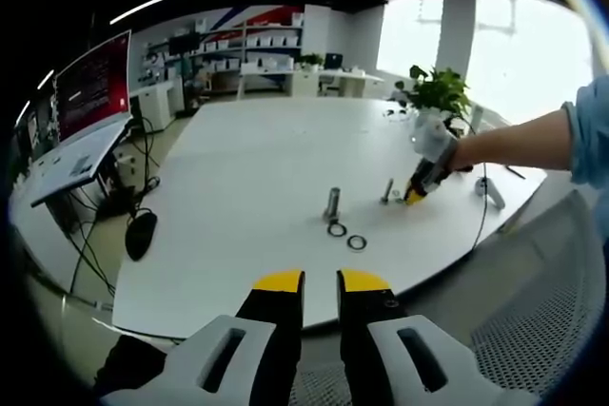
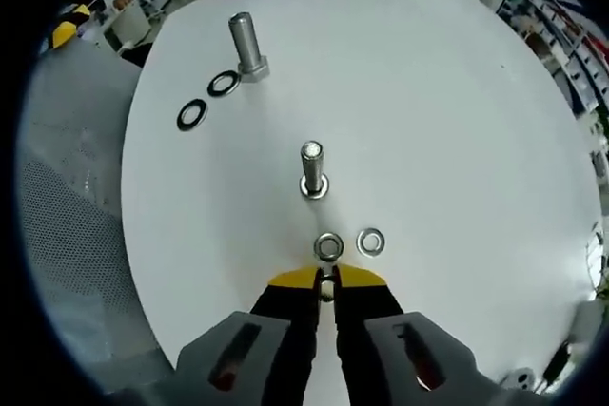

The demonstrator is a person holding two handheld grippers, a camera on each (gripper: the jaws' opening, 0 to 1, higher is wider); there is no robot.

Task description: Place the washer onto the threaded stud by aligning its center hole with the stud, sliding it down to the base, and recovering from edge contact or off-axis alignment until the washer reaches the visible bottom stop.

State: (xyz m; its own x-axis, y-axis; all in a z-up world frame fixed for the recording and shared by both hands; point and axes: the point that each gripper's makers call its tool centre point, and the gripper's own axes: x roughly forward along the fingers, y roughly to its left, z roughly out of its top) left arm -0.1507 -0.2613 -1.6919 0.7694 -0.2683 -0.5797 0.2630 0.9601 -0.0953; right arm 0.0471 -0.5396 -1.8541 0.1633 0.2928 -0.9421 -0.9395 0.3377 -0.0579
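A slim threaded stud (image 2: 312,166) stands upright on the white table (image 2: 428,121), with a silver washer (image 2: 315,187) around its base. My right gripper (image 2: 326,284) sits just short of the stud, its jaws shut on the near edge of a second silver washer (image 2: 328,246). A third silver washer (image 2: 371,241) lies flat beside it. From the left gripper view, the stud (image 1: 387,191) and the right gripper (image 1: 416,193) are far across the table. My left gripper (image 1: 321,284) hovers off the table's near edge, jaws slightly apart and empty.
A thicker bolt (image 2: 245,43) stands farther off with two black washers (image 2: 224,84) (image 2: 191,114) beside it. A grey mesh chair (image 1: 533,320) is by the table edge. A potted plant (image 1: 438,92), a metal part (image 1: 490,193) and a monitor (image 1: 90,87) stand around.
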